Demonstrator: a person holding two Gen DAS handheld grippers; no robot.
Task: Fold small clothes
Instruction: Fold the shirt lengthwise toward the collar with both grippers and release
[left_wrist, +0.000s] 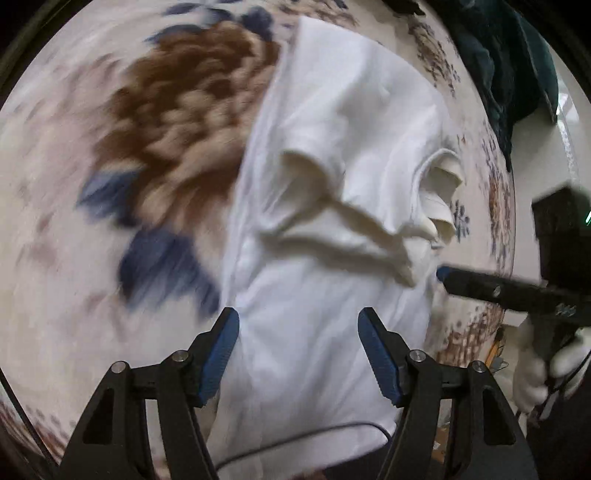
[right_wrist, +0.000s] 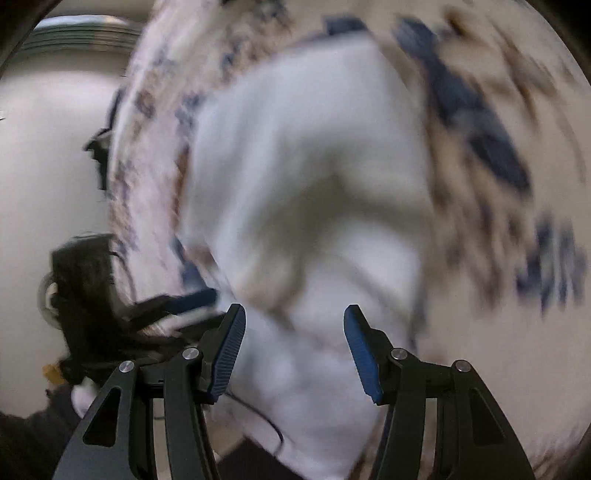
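Left gripper (left_wrist: 298, 350): jaws apart, empty, hovering over the near end of the shirt (left_wrist: 332, 221).

Right gripper (right_wrist: 294, 350): jaws apart, empty, over the same shirt; its view is heavily blurred, so contact cannot be told.

Shirt: white, lying flat on the flowered cloth (left_wrist: 166, 147), 1 sleeve (left_wrist: 332, 225) folded inward across the chest, collar (left_wrist: 439, 188) at the far side by the table edge.

Cable (left_wrist: 314, 435): thin, dark, trailing across the near hem.

Risks, judged:
- Cable may snag a finger or drag the hem during a pinch.
- A pinch taking only 1 layer would pull the sleeve loose and undo its fold.
- The 2 grippers work close together and could collide.

Room: open cloth to the left of the shirt; the right side is tight against the table edge.

Dark clothes (left_wrist: 509, 74): piled far right, apart from the shirt.
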